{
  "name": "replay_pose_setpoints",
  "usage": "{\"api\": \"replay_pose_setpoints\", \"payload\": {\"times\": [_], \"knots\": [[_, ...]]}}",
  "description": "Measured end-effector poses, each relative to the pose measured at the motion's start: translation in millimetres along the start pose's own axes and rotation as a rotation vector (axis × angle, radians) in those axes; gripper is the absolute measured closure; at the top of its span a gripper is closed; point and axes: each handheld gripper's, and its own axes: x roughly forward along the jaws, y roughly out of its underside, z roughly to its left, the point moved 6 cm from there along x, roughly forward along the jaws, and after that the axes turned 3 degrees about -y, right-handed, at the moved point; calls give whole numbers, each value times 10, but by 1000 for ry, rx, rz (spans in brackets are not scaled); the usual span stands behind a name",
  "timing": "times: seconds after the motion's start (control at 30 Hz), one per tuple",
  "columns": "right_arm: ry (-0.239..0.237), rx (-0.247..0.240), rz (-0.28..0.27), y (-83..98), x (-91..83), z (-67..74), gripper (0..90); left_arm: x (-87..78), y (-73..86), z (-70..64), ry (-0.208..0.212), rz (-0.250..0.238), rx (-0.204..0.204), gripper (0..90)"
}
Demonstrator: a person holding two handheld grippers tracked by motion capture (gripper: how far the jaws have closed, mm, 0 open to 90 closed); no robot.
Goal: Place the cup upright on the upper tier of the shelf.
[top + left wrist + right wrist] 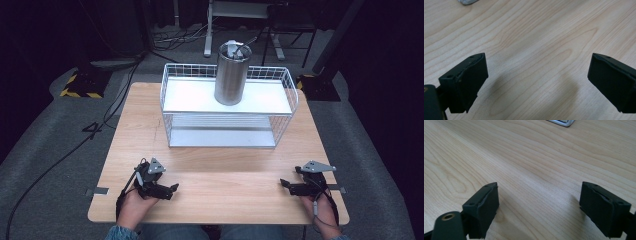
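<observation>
- Both your grippers, left [167,191] and right [290,186], rest near the tabletop's [225,170] front edge, fingers wide, holding nothing.
- The canister [232,74] stands upright on the rack's [227,116] top shelf, toward the far edge.
- Nothing's begun, I judge; next, reach forward to the canister.

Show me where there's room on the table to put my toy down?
The bare wood between the left tool and the right tool, in front of the rack, is free. Narrow strips run beside the rack. The far end is crowded: the rack holds a can.
</observation>
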Motion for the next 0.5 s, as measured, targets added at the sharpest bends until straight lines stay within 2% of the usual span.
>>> {"api": "replay_pose_setpoints", "payload": {"times": [0.03,0.13,0.23,0.27,0.5], "knots": [[0,0,0,0,0,0,164,17,12,-13,4,10,-11,34],[0,0,0,0,0,0,164,67,41,-17,-10,33,-6,34],[0,0,0,0,0,0,164,101,46,-14,-25,-9,2,0],[0,0,0,0,0,0,164,107,50,-24,-19,-20,-12,0],[0,0,0,0,0,0,164,107,51,-21,-21,-20,-12,3]]}}
